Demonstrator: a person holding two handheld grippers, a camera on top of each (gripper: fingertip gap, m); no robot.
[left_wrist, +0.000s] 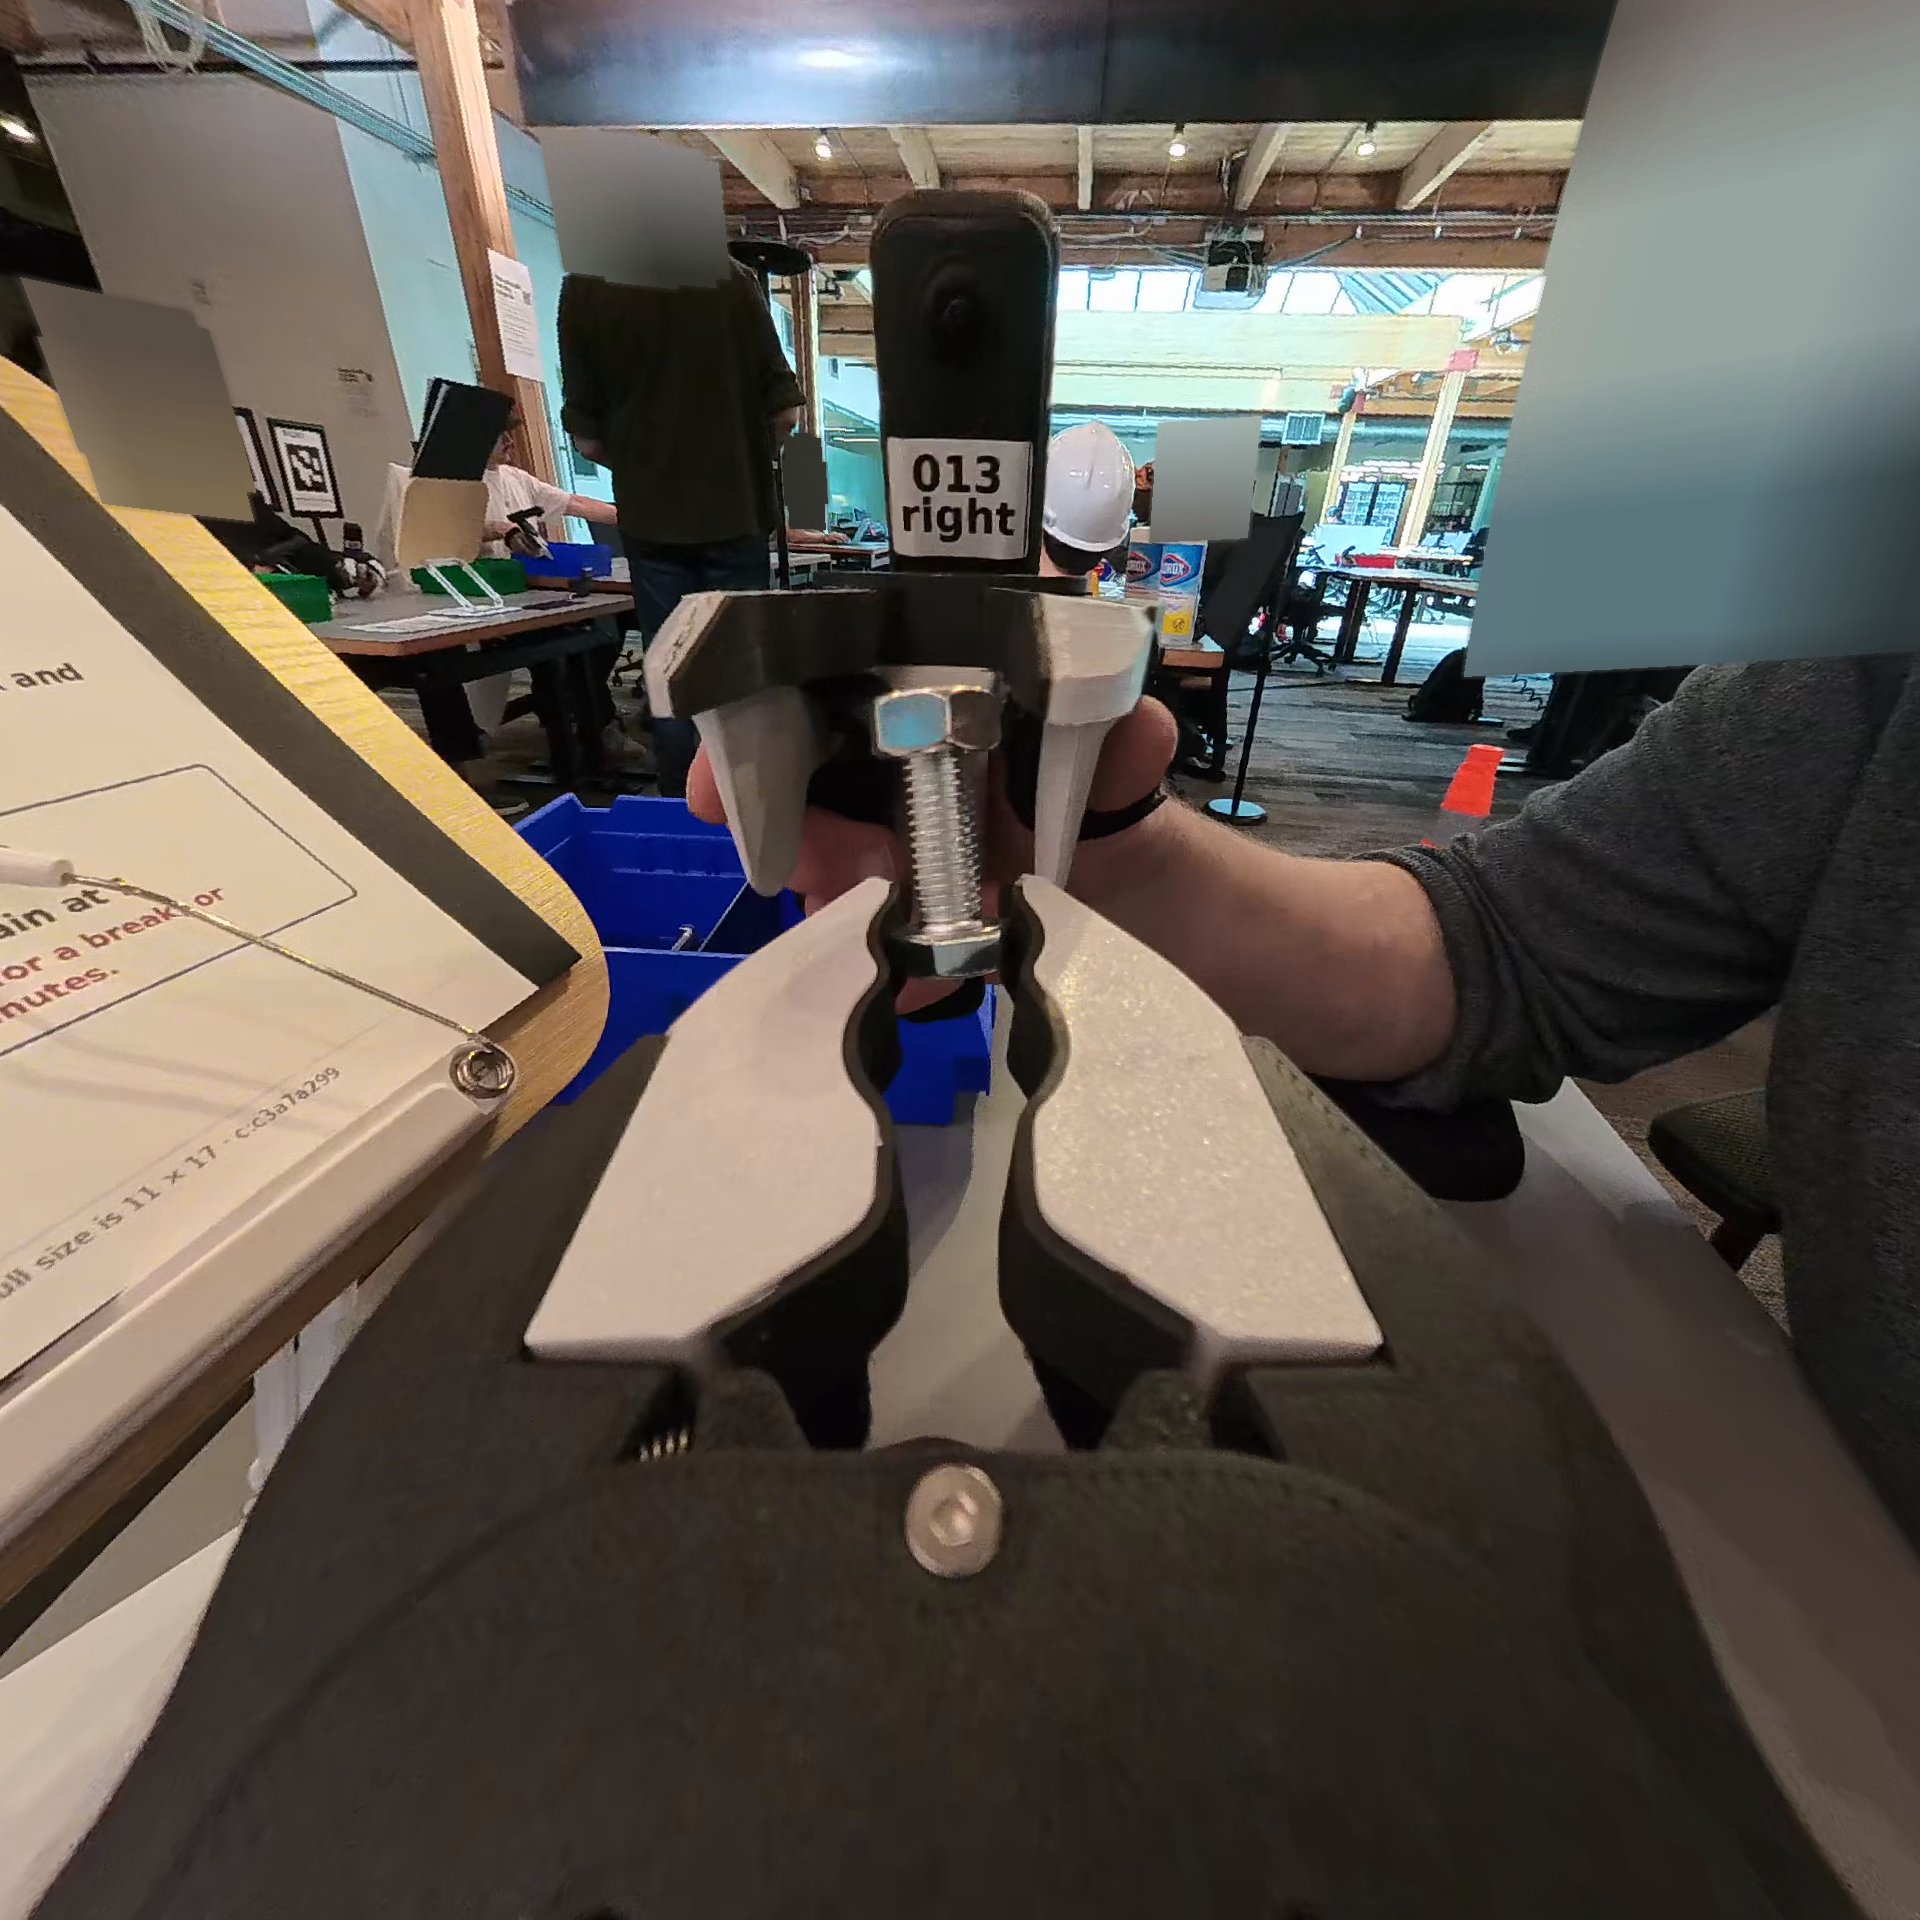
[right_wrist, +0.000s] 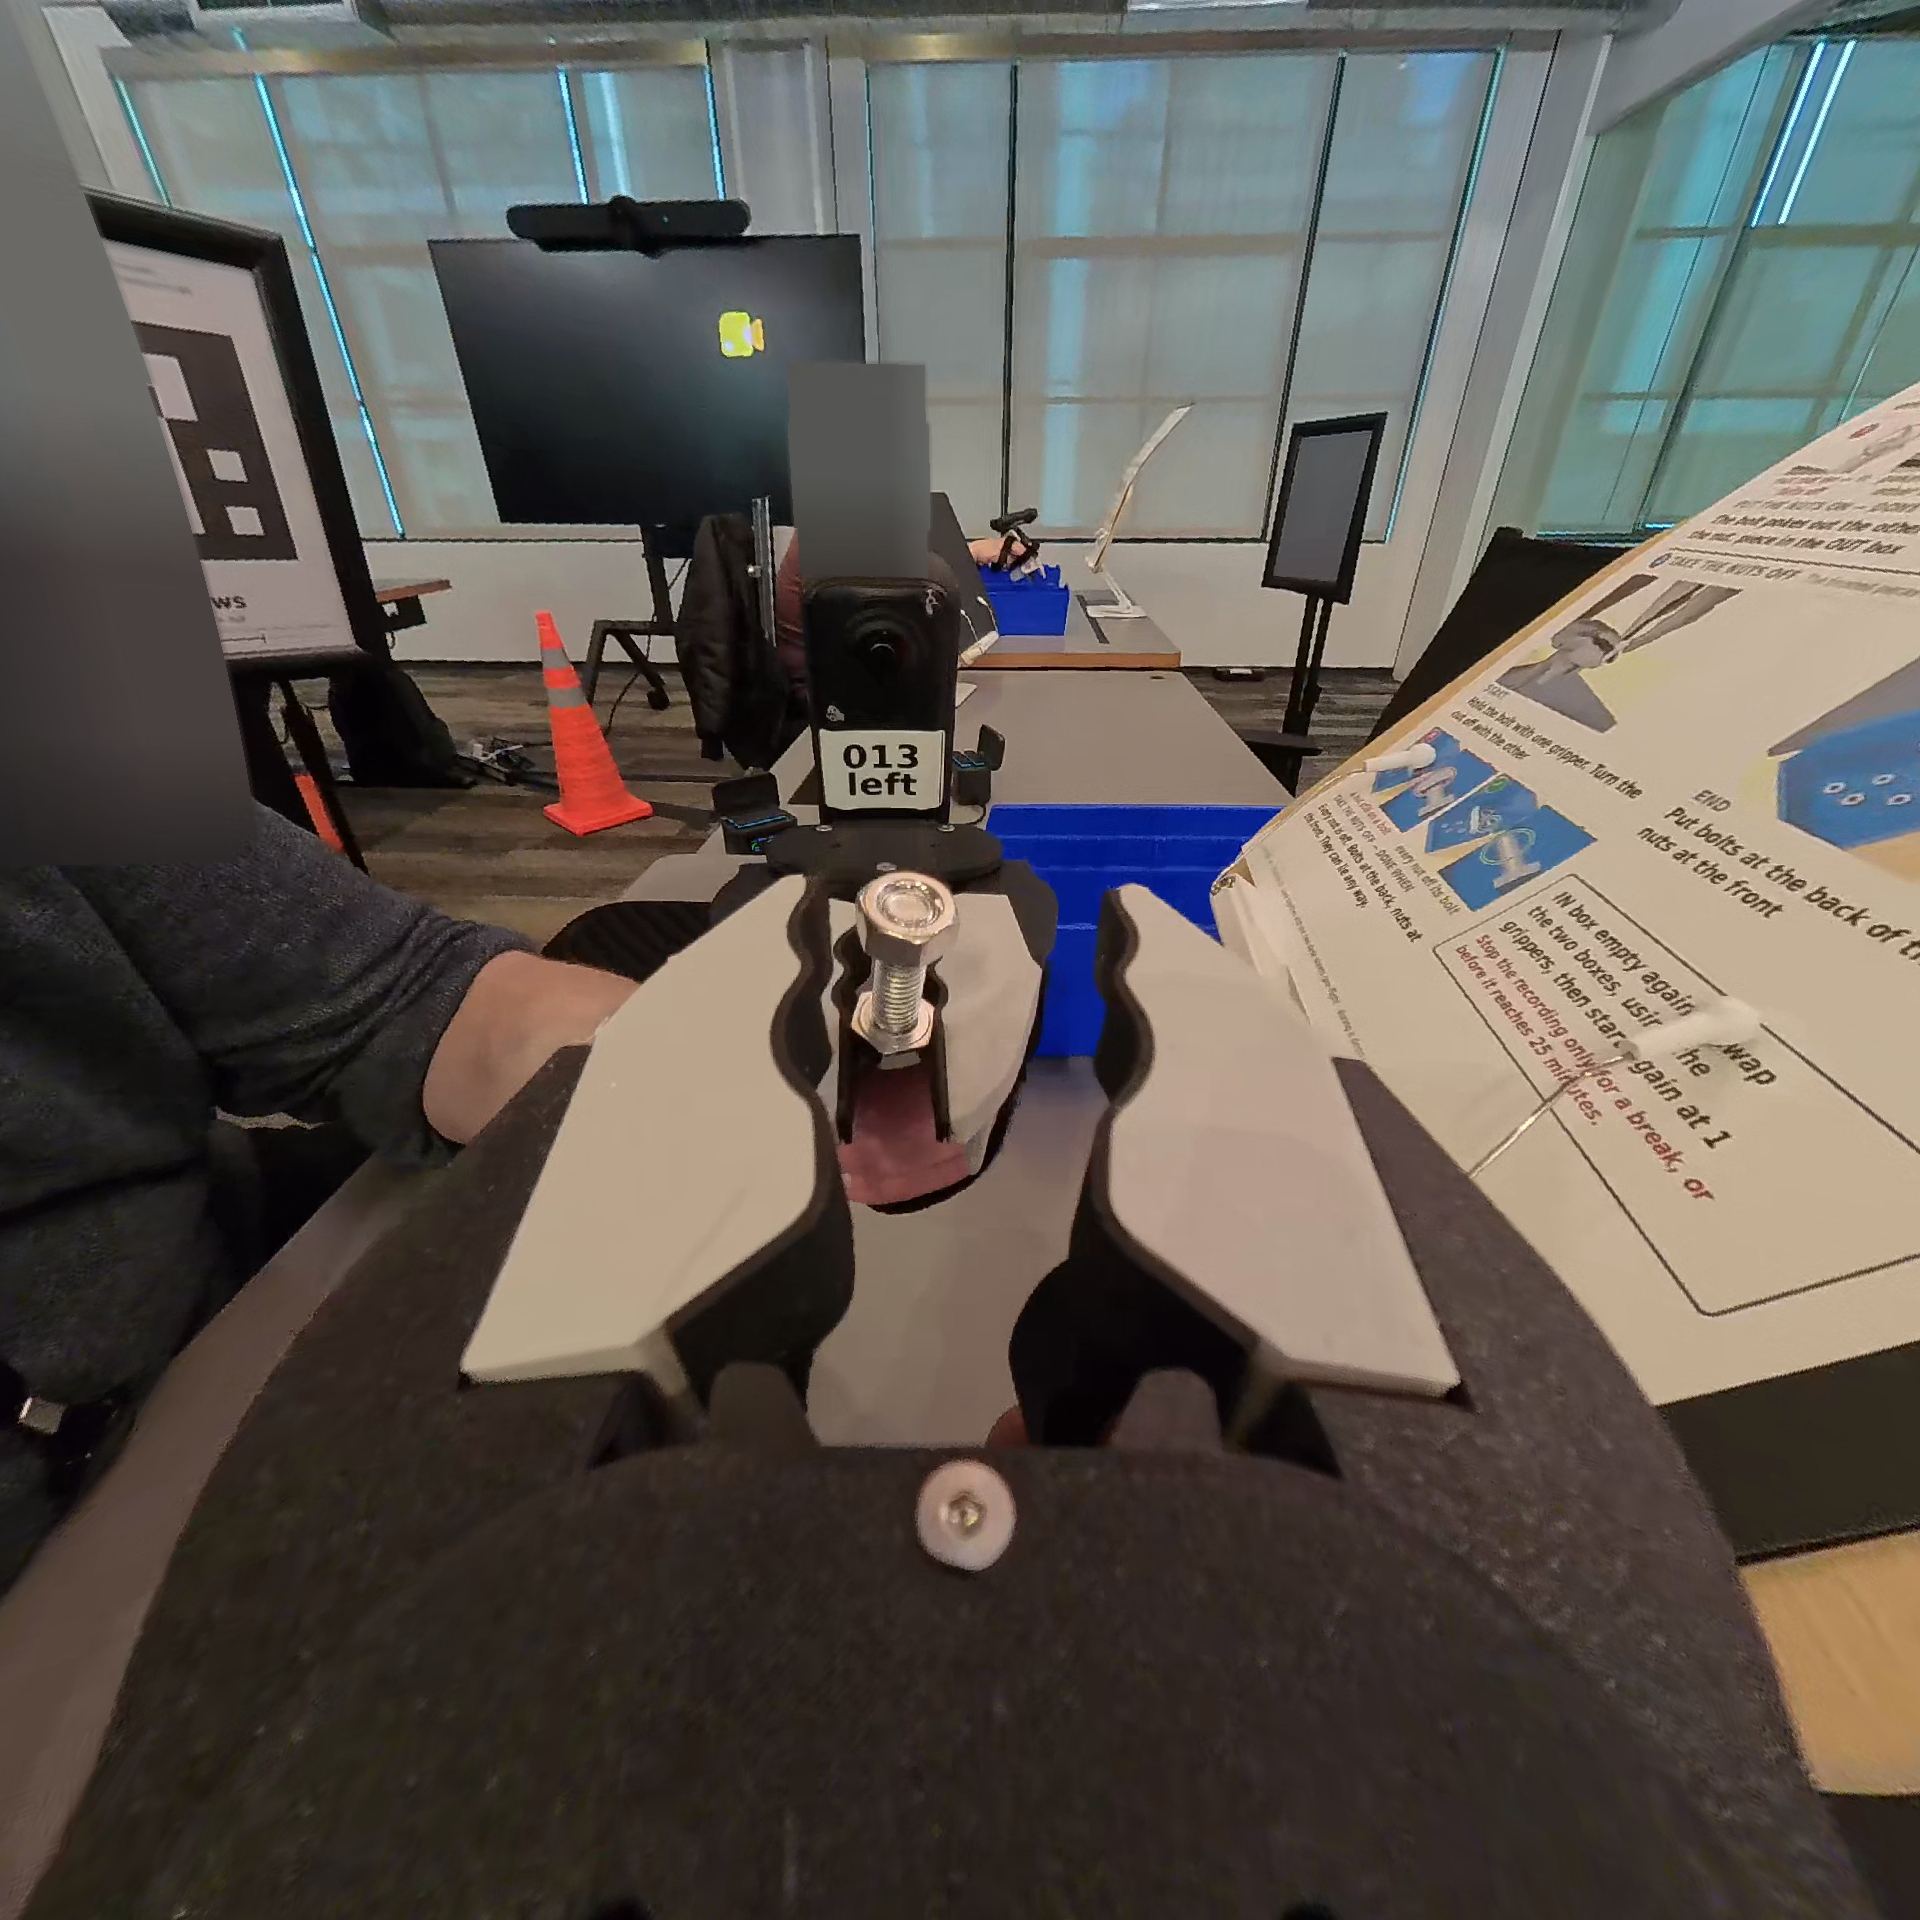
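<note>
Your left claw (left_wrist: 951, 925) is clamped on the silver nut (left_wrist: 951, 954), with both pads pressed against its flats right out at the fingertips. The nut is threaded on the bolt (left_wrist: 940, 831), down at the end of the shaft away from the head, so most of the thread is bare. The whole thing is up in the air above the tabletop (right_wrist: 1122, 727), not resting on anything.

Your right claw (right_wrist: 956, 914) is spread wide. The bolt's hex head sits between its two fingers, closer to the one on the left of that view. Neither pad looks pressed on it, so nothing is gripped on that side. Your hand (left_wrist: 1195, 883) is wrapped around that claw's handle.

As for what's lying around, there's a blue bin (left_wrist: 644, 873) just past the claws with one small metal piece in a compartment. I can't tell what that piece is.

Writing-wise, each claw's camera has a white sticker with black print, one on the right unit (left_wrist: 958, 499) and one on the left (right_wrist: 881, 769). A printed instruction sheet (right_wrist: 1662, 935) with little blue pictures plus black and red text is clipped to a tilted board next to you. A couple of branded wipe canisters (left_wrist: 1179, 571) sit on a far desk. There's also an orange cone (right_wrist: 582, 727) on the floor and a dark screen (right_wrist: 623, 395) with a small yellow icon.
</note>
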